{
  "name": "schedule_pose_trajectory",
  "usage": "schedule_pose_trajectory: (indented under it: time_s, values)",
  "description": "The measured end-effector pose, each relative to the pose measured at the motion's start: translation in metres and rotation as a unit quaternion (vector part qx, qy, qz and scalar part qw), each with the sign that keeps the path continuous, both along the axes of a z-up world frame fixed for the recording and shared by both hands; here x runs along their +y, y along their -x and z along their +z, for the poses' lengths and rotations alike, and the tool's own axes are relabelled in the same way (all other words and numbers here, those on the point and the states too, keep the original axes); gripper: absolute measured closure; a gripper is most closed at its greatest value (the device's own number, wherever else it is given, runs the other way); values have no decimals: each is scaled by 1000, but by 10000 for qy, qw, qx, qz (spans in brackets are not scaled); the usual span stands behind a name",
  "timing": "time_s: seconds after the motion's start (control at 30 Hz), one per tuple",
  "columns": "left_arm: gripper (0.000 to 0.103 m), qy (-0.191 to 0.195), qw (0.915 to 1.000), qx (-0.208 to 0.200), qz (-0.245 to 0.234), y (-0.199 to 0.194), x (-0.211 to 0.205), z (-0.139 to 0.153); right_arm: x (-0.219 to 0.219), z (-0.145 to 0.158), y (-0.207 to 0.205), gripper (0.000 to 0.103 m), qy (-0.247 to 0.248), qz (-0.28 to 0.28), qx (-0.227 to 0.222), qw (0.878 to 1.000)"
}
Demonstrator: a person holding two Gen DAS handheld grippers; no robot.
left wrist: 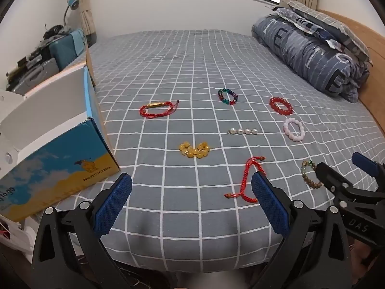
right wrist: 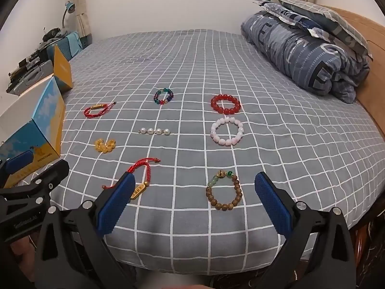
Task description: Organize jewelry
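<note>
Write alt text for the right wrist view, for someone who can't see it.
Eight pieces of jewelry lie spread on a bed with a gray checked sheet, seen between the open right gripper. Nearest is a wooden bead bracelet; a red cord bracelet lies by the left finger. A blue and yellow box sits at left, a folded quilt at right.

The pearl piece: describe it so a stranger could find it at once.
Start from the bed with the grey checked sheet, where the jewelry is spread out. Near the middle of that spread, left of the pale pink bracelet, lies the pearl piece. It alone is a short straight row of white beads, not a ring.
</note>
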State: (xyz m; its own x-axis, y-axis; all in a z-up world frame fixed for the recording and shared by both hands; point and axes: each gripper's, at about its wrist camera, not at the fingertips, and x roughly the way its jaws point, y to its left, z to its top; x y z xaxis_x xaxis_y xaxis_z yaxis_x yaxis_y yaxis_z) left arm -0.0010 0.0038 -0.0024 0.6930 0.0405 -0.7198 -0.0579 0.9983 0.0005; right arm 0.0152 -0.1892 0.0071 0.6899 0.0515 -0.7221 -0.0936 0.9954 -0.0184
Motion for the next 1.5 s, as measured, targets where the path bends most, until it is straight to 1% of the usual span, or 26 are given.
schedule_pose_trajectory:
  time_s: [0.2, 0.3, 0.47, 0.7, 0.83, 1.1, 1.5]
  values:
    - [6, -43, 10000, -34, 11, 0, -2, 4, -1, -2, 0, 7, 12, 7, 17, 10000]
    - [6, 19, 10000, -2, 22, 0, -2, 4, -1, -1, 2, 7, 13, 9, 2, 10000]
    - [6, 5, 10000, 10, 32, 0, -3, 5, -1, 0, 2, 7, 17, 7, -9, 10000]
    - [5, -18, 10000, -40, 17, 1, -5, 4, -1, 0, 2, 7, 19, 2, -5, 10000]
    - [5, -94, 9999, -123, -13, 3, -7, 6, -2, 0, 3, 7, 9, -4, -5, 10000]
    - [6, -25, 10000, -77, -43, 2, -6, 5, -2, 0, 3, 7, 21, -9, -14, 10000]
    - [6, -48, 9999, -106, -17, 3, -7, 5, -3, 0, 3, 7, 27, 13, -27, 10000]
